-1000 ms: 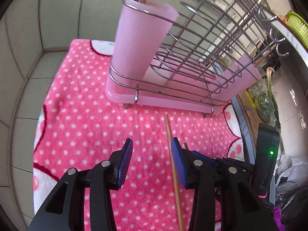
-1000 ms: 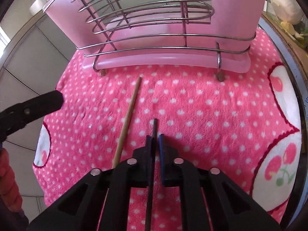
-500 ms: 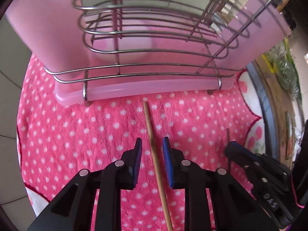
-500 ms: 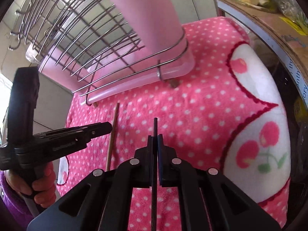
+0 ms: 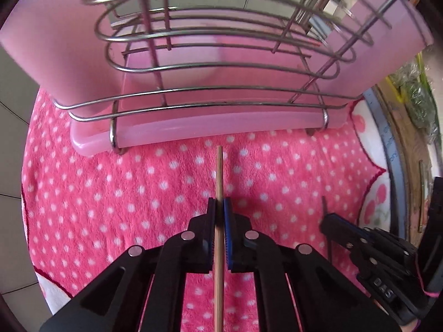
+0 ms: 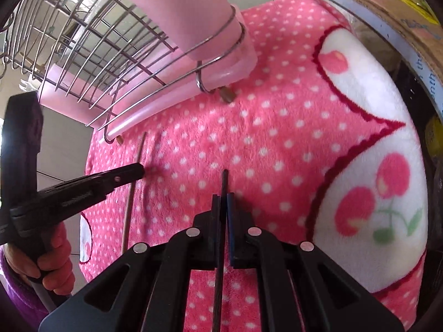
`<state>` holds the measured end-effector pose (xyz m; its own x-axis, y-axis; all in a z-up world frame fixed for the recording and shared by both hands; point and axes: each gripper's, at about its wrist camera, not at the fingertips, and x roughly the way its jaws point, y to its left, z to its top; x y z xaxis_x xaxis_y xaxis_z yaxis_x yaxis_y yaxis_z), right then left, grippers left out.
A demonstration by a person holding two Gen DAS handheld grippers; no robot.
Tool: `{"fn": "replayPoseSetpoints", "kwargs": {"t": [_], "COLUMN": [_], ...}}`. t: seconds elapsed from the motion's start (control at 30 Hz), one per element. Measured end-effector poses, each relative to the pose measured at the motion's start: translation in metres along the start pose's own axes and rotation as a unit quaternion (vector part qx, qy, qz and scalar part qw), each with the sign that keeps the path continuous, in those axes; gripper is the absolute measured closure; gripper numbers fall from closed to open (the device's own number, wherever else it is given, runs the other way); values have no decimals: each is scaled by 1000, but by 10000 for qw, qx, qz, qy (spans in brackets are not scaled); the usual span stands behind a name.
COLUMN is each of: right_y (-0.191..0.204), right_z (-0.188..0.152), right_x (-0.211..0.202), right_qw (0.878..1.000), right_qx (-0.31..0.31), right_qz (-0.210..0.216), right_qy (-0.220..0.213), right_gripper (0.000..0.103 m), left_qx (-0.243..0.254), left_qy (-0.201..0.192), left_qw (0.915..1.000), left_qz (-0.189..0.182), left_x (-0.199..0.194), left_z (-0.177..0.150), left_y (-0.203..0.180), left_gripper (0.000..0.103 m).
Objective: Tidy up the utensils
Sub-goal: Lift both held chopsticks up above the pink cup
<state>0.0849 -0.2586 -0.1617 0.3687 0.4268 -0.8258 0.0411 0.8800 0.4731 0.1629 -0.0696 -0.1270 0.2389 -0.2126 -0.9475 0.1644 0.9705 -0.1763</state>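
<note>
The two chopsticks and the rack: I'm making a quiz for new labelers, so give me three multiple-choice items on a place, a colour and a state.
1. Where does the light wooden chopstick point?
A. At the pink drip tray of the wire rack
B. At the cherry print
C. Away from the rack

2. What colour is the chopstick in the right gripper?
A. Light wood
B. Dark, almost black
C. Pink

3. How do the left gripper fingers stand?
A. Wide open above the cloth
B. Shut on nothing
C. Shut on the light wooden chopstick

Answers: 1 A, its tip lies just short of the tray on the dotted cloth. 2 B, the dark chopstick juts out between the blue pads. 3 C, both pads press the stick's sides in the left wrist view.
</note>
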Motion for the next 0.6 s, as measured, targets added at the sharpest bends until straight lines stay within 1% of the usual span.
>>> {"fn": "replayPoseSetpoints", "kwargs": {"t": [0.1,0.17,0.3,0.37,0.47,0.53,0.6], "right_y": [-1,1,10,14,17,17,17], "right_z": [2,4,6,5,1,-3,-7], "right_x": [1,3,8,9,9,8,5], "right_qw": [9998,9995,9981,9979,9977,9984,9992], "right_qx": [-31,-83,-341,-368,-461,-399,-307], "right_qz": [16,-38,-264,-327,-407,-374,-247], "right_qy": [181,307,439,413,272,168,60], "right_gripper": [97,97,97,97,97,97,98], "left_qx": [-21,-66,-123,-155,-173,-194,-204], "left_qy": [-241,-404,-714,-882,-1254,-1490,-1707], "left_qw": [9996,9985,9953,9933,9885,9847,9811], "left_qz": [-161,-354,-642,-726,-831,-880,-893], "left_x": [-18,-31,-55,-68,-91,-103,-114], "left_z": [-4,-8,-19,-28,-36,-46,-53], "left_y": [7,12,23,28,39,40,42], "left_gripper": [98,98,98,98,98,98,98]}}
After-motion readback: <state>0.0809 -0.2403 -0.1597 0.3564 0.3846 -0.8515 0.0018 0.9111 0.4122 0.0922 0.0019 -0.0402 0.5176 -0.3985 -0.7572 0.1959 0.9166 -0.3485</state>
